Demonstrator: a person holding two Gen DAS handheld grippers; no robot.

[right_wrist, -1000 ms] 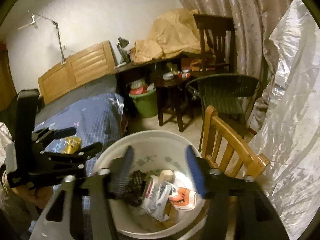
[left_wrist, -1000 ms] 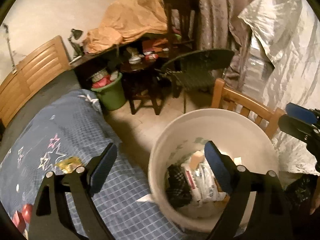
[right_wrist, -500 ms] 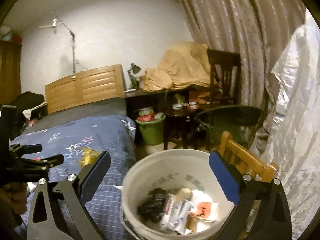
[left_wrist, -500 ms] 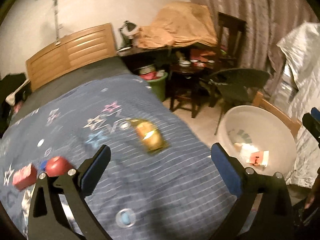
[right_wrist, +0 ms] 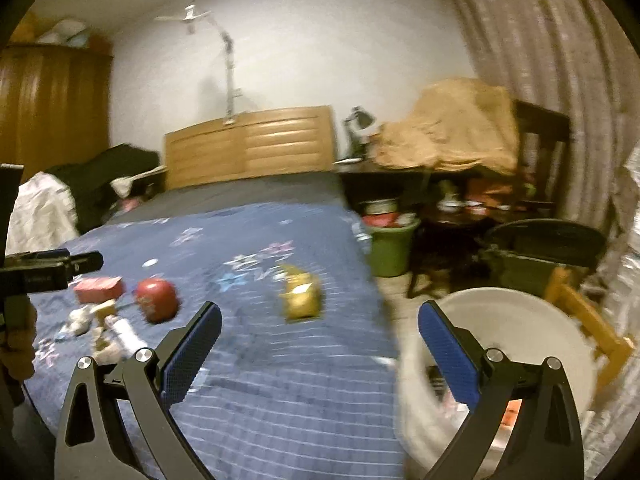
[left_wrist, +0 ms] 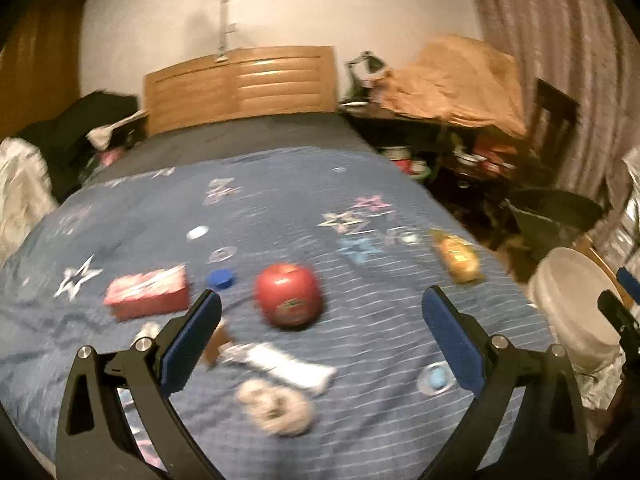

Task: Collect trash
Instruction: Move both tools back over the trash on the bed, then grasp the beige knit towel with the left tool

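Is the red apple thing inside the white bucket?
No, the red apple-shaped thing lies on the blue bedspread, while the white bucket stands off the bed's right side.

My left gripper (left_wrist: 321,322): matte black angular finger arms with triangular cutouts, silver round screw heads at the pivots, blue textured rubber pads (left_wrist: 192,340). My right gripper (right_wrist: 319,322), lower frame: identical build.

A bed with a wooden headboard (right_wrist: 250,142) stands against a pale wall (right_wrist: 304,48); patterned curtains (right_wrist: 548,40) hang right, perhaps over a window.
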